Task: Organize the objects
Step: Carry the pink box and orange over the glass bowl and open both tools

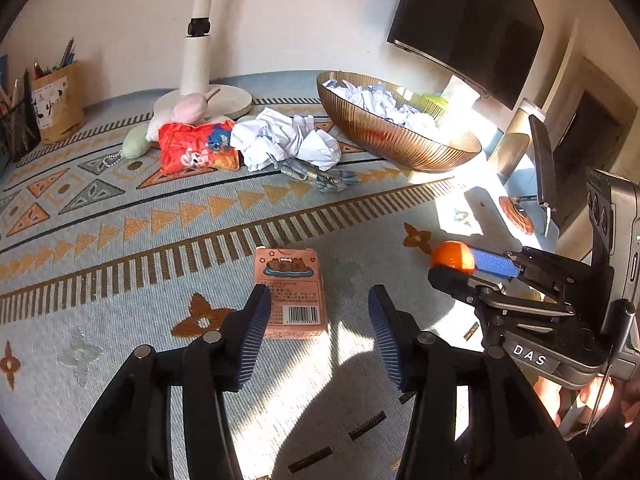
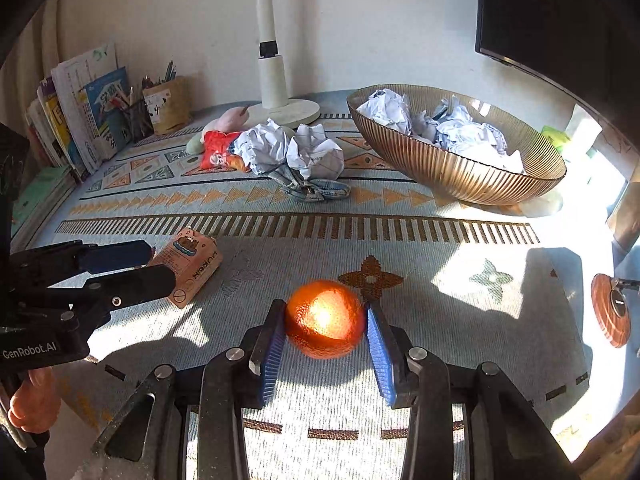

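An orange [image 2: 325,318] sits between the blue pads of my right gripper [image 2: 325,320], which is closed against both its sides; it also shows in the left wrist view [image 1: 452,255]. A pink carton [image 1: 289,294] with a barcode lies on the patterned cloth just ahead of my left gripper [image 1: 316,320], which is open and empty, its fingers to either side of the carton's near end. The carton also shows in the right wrist view [image 2: 190,268], with the left gripper [image 2: 156,266] beside it.
A ribbed amber bowl [image 2: 472,180] holding crumpled paper stands at the back right. Loose crumpled paper [image 2: 296,152], a red snack bag [image 1: 196,150], a denim scrap [image 1: 324,178], plush toys and a lamp base [image 2: 288,112] lie at the back. Books and pen holders stand at the left.
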Demonstrator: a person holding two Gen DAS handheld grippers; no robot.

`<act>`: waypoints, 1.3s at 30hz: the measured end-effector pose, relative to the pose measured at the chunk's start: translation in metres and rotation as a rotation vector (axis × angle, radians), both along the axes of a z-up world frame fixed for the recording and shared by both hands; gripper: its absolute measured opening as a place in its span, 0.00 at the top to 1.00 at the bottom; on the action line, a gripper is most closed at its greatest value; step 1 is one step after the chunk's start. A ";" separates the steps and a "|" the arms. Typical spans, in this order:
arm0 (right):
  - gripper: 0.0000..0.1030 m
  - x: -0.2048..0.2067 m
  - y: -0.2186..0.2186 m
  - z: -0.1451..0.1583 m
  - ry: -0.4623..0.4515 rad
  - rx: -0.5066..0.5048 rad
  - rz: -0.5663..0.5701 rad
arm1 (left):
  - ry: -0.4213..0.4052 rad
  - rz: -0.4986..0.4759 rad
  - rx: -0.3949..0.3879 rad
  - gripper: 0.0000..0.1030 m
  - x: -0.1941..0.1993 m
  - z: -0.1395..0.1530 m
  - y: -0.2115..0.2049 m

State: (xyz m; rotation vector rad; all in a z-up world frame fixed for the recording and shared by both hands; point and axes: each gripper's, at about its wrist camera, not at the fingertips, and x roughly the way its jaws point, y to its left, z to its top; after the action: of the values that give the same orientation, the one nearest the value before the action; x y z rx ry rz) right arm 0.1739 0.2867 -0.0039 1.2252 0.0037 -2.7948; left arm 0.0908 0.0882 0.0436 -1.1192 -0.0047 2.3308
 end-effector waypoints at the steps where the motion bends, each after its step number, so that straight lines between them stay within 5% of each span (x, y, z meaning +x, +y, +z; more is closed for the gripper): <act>1: 0.63 0.001 0.003 0.000 0.002 -0.008 -0.001 | 0.010 0.028 -0.011 0.53 0.001 -0.002 0.000; 5: 0.63 0.000 0.011 -0.003 -0.004 -0.041 -0.008 | 0.056 0.133 -0.073 0.53 0.001 -0.006 0.001; 9: 0.63 0.000 0.014 -0.007 -0.006 -0.050 -0.005 | 0.043 0.136 -0.207 0.53 -0.006 -0.018 0.019; 12: 0.63 0.000 0.017 -0.007 0.004 -0.066 0.001 | 0.070 0.110 -0.228 0.63 -0.005 -0.016 0.030; 19: 0.63 0.001 0.049 0.039 0.119 -0.174 -0.026 | 0.113 0.067 -0.114 0.64 -0.014 0.018 0.045; 25: 0.63 -0.034 0.111 0.096 0.257 -0.238 -0.213 | 0.212 0.003 -0.026 0.64 -0.050 0.075 0.093; 28: 0.63 -0.069 0.140 0.096 0.187 -0.199 -0.377 | 0.211 -0.012 -0.004 0.64 -0.080 0.082 0.122; 33: 0.61 -0.104 0.168 0.080 0.110 -0.303 -0.370 | 0.188 0.025 0.026 0.63 -0.117 0.071 0.153; 34: 0.57 -0.105 0.170 0.079 0.108 -0.305 -0.380 | 0.186 0.034 0.036 0.60 -0.121 0.068 0.156; 36: 0.32 -0.097 0.174 0.079 0.135 -0.293 -0.413 | 0.154 0.009 0.067 0.51 -0.127 0.064 0.159; 39: 0.27 -0.083 0.169 0.085 0.178 -0.248 -0.406 | 0.145 -0.001 0.126 0.16 -0.123 0.065 0.148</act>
State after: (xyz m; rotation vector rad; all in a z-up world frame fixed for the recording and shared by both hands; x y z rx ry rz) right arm 0.0910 0.4559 0.0809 1.0099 -0.6262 -3.1048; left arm -0.0319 0.2362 0.1089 -0.8879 -0.0967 2.3700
